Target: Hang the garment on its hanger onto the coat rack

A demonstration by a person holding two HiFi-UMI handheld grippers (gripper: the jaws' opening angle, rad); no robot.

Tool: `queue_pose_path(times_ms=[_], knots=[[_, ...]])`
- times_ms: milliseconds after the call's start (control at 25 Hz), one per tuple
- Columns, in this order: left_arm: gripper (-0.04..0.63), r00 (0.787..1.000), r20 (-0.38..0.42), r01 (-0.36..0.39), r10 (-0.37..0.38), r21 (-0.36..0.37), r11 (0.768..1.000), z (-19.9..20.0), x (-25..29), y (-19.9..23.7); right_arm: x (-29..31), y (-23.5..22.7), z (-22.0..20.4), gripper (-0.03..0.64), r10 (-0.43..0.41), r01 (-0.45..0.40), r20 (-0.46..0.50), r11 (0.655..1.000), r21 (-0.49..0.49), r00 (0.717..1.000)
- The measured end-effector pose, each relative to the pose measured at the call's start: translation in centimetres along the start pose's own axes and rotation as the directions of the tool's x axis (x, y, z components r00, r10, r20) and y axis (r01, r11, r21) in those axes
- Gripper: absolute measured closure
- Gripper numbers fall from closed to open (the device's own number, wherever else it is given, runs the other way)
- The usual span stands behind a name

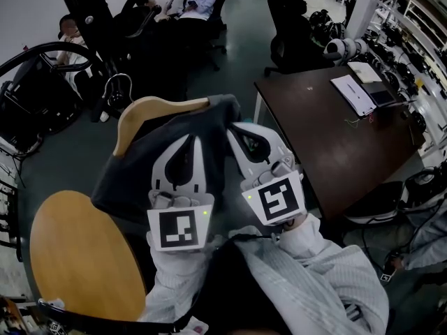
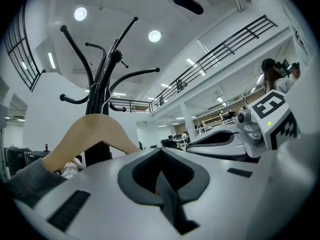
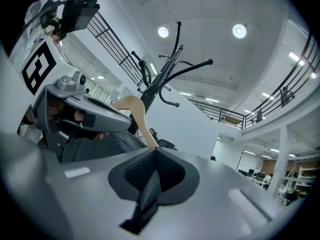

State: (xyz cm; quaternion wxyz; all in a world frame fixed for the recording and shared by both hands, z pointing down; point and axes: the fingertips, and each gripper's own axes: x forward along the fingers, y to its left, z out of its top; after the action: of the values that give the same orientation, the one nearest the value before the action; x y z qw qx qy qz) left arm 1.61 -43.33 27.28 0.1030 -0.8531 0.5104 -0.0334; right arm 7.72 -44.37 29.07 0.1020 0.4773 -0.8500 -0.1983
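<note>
Dark grey garment (image 1: 133,166), soft and creased, draped over a tan wooden hanger (image 1: 154,109) with a curved shoulder bar and a thin metal hook (image 1: 119,82). Only the bar's left half bare, the rest under cloth. Held up in the air ahead of the person, above the floor, between a round wooden top (image 1: 73,257) at lower left and a dark worktop (image 1: 328,152) at right. Bunched to a peak at the hanger's right end, just past the right claw (image 1: 235,127). Left claw (image 1: 188,139) closed, jaws together, tip lying on the cloth below the bar. Right claw closed likewise, tip against the bunched fold. Cannot tell for either whether cloth is nipped between the jaws. Side by side, almost touching, marker cubes nearest the pale sleeves. Black rack (image 2: 102,84) upright beyond the hanger, curved arms spreading from its pole, above the bar in the left gripper view. Hook not on any arm. White papers (image 1: 355,93) at the worktop's far end. Seated people in chairs farther back.
</note>
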Motion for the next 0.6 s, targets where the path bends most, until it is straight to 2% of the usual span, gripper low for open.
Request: queue_pose_path(times_ms=[600], knots=[[0.591,0.999,-0.032,0.015,-0.015,0.009,1.0,-1.5,2.5,2.2,3.8,0.0,-0.2,0.615,0.017,-0.017,0.032,1.0,0.016,0.999]])
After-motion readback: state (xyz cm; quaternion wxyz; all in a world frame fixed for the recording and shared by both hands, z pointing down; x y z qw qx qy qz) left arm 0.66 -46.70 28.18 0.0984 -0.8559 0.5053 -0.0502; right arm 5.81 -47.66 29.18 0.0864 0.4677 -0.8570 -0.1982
